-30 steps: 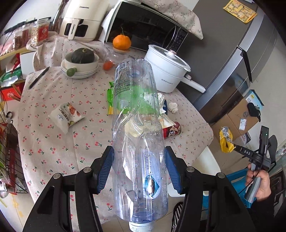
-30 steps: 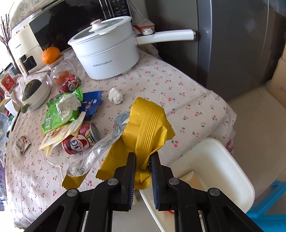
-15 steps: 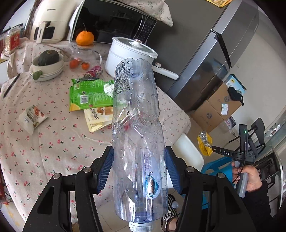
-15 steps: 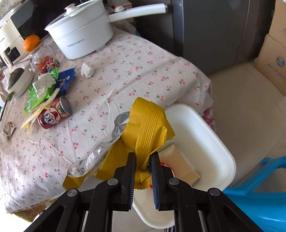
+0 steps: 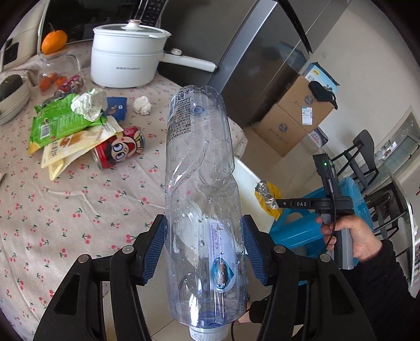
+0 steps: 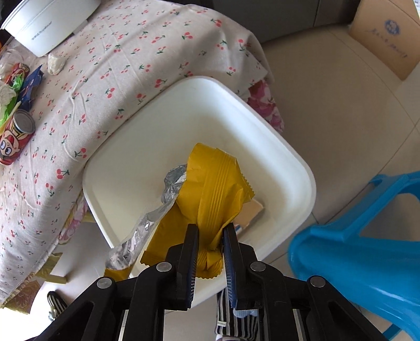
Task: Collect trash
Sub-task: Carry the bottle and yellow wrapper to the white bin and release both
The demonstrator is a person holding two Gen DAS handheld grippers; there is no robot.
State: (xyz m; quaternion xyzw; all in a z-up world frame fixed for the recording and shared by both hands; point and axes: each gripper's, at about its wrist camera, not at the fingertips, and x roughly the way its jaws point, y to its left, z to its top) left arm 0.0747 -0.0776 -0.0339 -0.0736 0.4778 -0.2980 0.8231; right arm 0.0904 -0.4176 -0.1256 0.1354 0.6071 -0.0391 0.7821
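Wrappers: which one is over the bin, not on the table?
The yellow foil-lined wrapper, between the right claw's opening jaws above the white bin; the green wrapper lies on the table.

This is a home kitchen-dining corner. A table under a cherry-print tablecloth (image 5: 78, 199) carries a white electric cooking pot (image 5: 126, 60) at its far side, with a microwave (image 5: 105, 13) and an orange (image 5: 53, 42) behind it. A tall steel refrigerator (image 5: 252, 52) stands to the right of the pot, cardboard boxes (image 5: 294, 118) stacked on the tile floor beside it. Near the table's edge sit a white plastic bin (image 6: 302, 168) and a blue plastic stool (image 6: 354, 249).
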